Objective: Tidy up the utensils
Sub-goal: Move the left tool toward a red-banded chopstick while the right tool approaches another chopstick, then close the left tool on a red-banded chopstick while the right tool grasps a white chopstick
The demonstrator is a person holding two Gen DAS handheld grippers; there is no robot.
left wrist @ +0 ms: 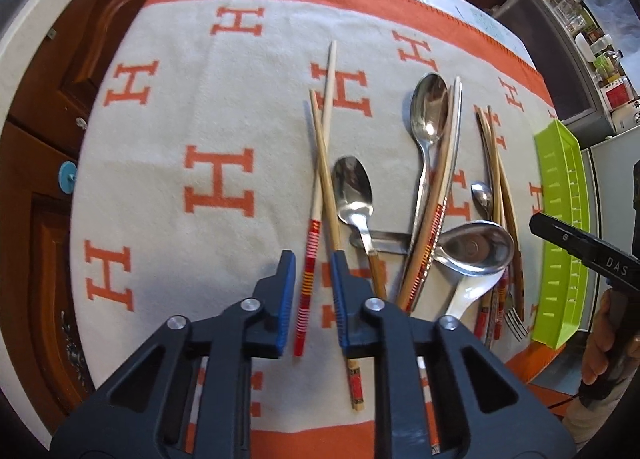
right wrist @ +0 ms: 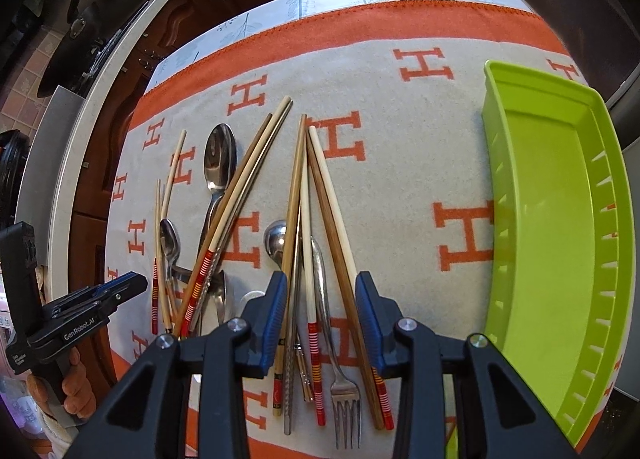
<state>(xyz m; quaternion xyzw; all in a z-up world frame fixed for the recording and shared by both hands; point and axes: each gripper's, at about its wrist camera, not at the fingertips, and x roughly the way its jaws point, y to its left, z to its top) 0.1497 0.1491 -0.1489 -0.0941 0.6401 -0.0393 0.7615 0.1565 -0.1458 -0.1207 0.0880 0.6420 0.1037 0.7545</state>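
The main risk lies with the right tongs (right wrist: 320, 315), which stand partly apart astride a whole bundle on the worktop's cream blanket with orange H letters (left wrist: 168, 131), so closing there could pinch several pieces crookedly and spill some short of the empty lime-green slotted plastic tray (right wrist: 544, 219) just to their right. The left tongs (left wrist: 313, 291) are nearly together around one cream chopstick with a red-and-yellow striped end (left wrist: 310, 255), pads seemingly not yet touching, and the crossing plain bamboo chopstick (left wrist: 326, 179) could be dragged along. Steel spoons (left wrist: 430, 111), a steel fork (right wrist: 346, 399) and more wooden chopsticks (right wrist: 320, 195) lie jumbled mid-blanket.
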